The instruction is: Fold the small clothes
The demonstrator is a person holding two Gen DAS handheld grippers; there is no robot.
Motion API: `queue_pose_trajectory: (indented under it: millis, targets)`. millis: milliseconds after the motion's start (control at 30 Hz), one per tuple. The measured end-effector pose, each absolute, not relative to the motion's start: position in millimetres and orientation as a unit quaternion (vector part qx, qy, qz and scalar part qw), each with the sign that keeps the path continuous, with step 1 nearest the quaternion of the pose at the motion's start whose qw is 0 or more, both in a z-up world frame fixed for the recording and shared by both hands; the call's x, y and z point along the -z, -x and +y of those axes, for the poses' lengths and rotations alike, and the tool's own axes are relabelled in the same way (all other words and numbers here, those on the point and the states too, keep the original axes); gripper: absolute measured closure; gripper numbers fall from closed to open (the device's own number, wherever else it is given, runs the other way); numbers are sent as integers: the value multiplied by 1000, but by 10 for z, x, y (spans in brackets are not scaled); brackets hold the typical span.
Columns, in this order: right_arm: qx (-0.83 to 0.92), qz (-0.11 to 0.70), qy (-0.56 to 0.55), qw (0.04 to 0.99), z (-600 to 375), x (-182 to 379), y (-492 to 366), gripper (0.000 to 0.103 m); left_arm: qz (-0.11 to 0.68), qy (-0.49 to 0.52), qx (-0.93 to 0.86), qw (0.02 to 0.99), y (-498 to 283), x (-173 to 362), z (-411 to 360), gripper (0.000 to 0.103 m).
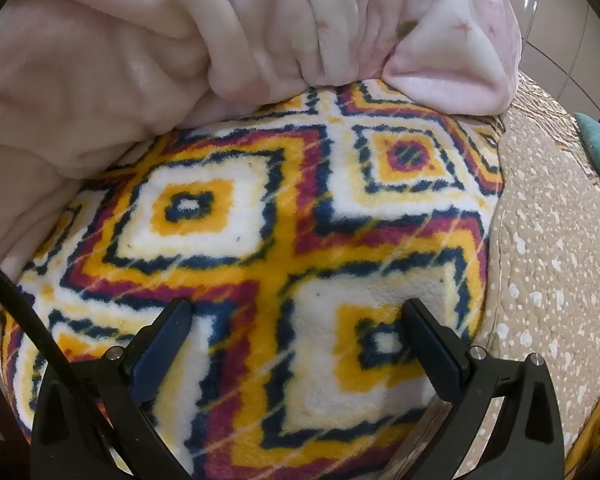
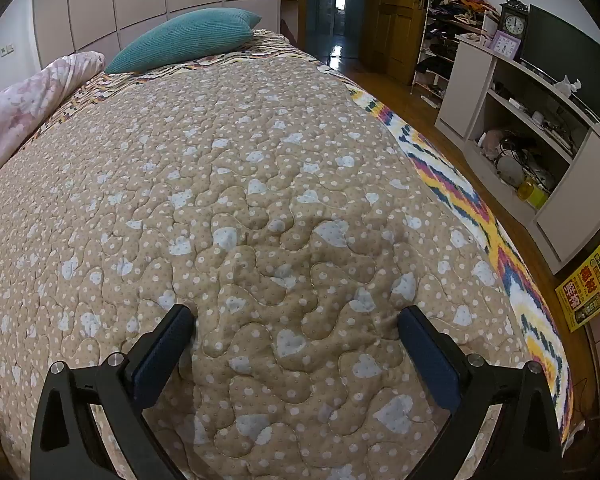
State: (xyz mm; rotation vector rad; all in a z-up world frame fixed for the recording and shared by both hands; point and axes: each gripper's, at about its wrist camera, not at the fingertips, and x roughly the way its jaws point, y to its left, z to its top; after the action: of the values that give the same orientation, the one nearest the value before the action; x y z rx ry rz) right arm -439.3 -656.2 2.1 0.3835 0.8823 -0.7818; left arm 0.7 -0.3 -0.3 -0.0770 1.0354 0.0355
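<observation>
Left gripper (image 1: 298, 312) sits nearest the lens, fingers spread wide apart with nothing between them, low over a patterned fleece blanket (image 1: 260, 220) in yellow, navy, red and white diamonds. Task garment is likely the bunched pink fleece (image 1: 140, 48) heaped along the blanket's far and left sides, resting on it; hard to tell whether this is clothing or bedding, since it runs off the top and left of the left wrist view. Fleece blanket's right edge drops onto a tan quilted bedspread (image 2: 260, 168) with white hearts and dots. Right gripper (image 2: 298, 316) also has its fingers wide apart, holding nothing, low over a broad bare stretch of that bedspread. Bedspread's right edge shows a strip of the same patterned fleece, then wood floor (image 2: 396, 92). Far end: teal pillow (image 2: 188, 38); a pink floral quilt (image 2: 24, 96) lies at the left edge, cut off. Shelving unit (image 2: 532, 132) stands well apart on the right, contents too small to make out.
</observation>
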Motion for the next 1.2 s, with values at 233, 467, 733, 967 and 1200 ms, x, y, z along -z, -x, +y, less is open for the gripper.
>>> queue_pose_trajectory:
  millis: [233,467,733,967,1200]
  targets:
    - [366,413,-181,814,-6562,-21,4394,0,489,36,-18,871,-8,-1,5,0]
    - [366,413,-180,814,-6562,-20,4394,0,489,35,-19,872,-5,-1,1,0]
    - [366,413,-180,814,-6562,-20,4393,0,488,34,-19,872,-4,-1,0,0]
    - [366,413,-180,814,-6563,-20,4393,0,488,34,-19,872,-4,-1,-1,0]
    - [366,413,-180,814,-6563,-21,4393,0,488,34,-19,872,-3,-1,-2,0]
